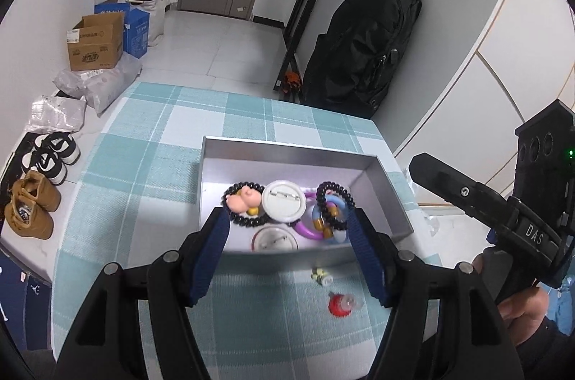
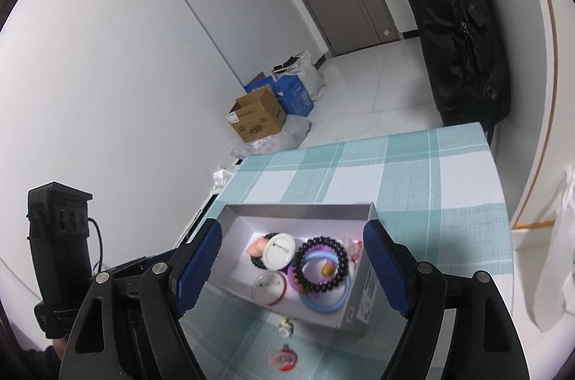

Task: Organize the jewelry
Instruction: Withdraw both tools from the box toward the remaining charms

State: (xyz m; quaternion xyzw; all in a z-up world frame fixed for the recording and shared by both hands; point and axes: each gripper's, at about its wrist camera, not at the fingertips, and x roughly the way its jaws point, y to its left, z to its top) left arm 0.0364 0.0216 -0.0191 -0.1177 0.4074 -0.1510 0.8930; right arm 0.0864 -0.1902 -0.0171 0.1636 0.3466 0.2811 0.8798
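Both grippers hovering empty over the jewelry box, two pieces waiting outside it.

Left gripper (image 1: 289, 225) and right gripper (image 2: 293, 257) are both standing open, gripping nothing. Just ahead, the grey box (image 1: 287, 148) is holding coil bands, badges and rings. Nearer than the box, the red piece (image 1: 337, 304) and small yellow piece (image 1: 321, 275) are lying on the checked cloth (image 1: 151, 200), closest to the left gripper's right finger; no clear long axis.

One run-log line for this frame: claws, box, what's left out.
left claw: open, empty | right claw: open, empty | grey cardboard box: holds bracelets, badges | left out: small yellow charm, red round piece on checked tablecloth
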